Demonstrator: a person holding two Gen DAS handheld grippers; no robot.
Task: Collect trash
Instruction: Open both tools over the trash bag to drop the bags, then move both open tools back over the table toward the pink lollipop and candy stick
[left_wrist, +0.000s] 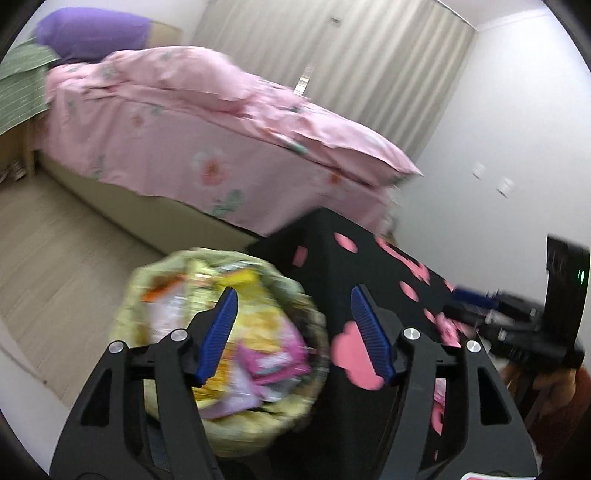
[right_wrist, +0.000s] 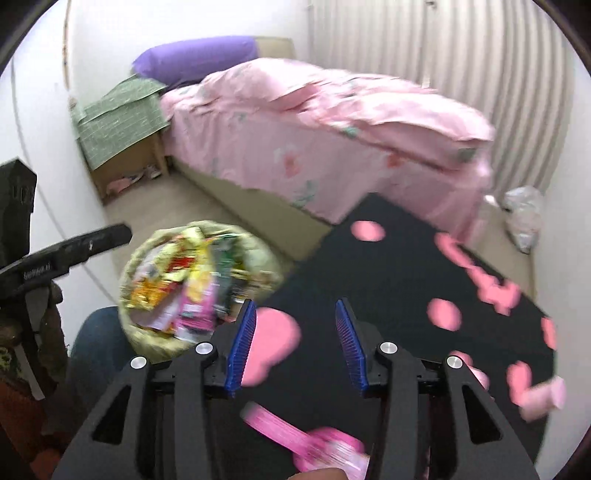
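Left wrist view: left gripper (left_wrist: 293, 301) jaws apart, nothing between the blue pads (left_wrist: 218, 336). Trash basket (left_wrist: 221, 332) sits below and left of the fingers on the wood floor (left_wrist: 55, 251), lined with a yellowish bag, full of wrappers; blurred. Black mat with pink shapes (left_wrist: 354, 273) right beside the basket, running toward the pink bed (left_wrist: 192, 133). Right gripper (left_wrist: 472, 295) visible at the right edge over the mat; its jaw state can't be read here. Right wrist view: right gripper (right_wrist: 295, 306) jaws apart, empty, above the mat (right_wrist: 388, 273). Basket (right_wrist: 199, 284) left of the fingers, touching the mat's edge. Pink packet (right_wrist: 325, 446) lies on the mat under the gripper body, blurred. White plastic bag (right_wrist: 524, 214) on the floor by the bed's far end. Left gripper (right_wrist: 74, 247) at the left edge.
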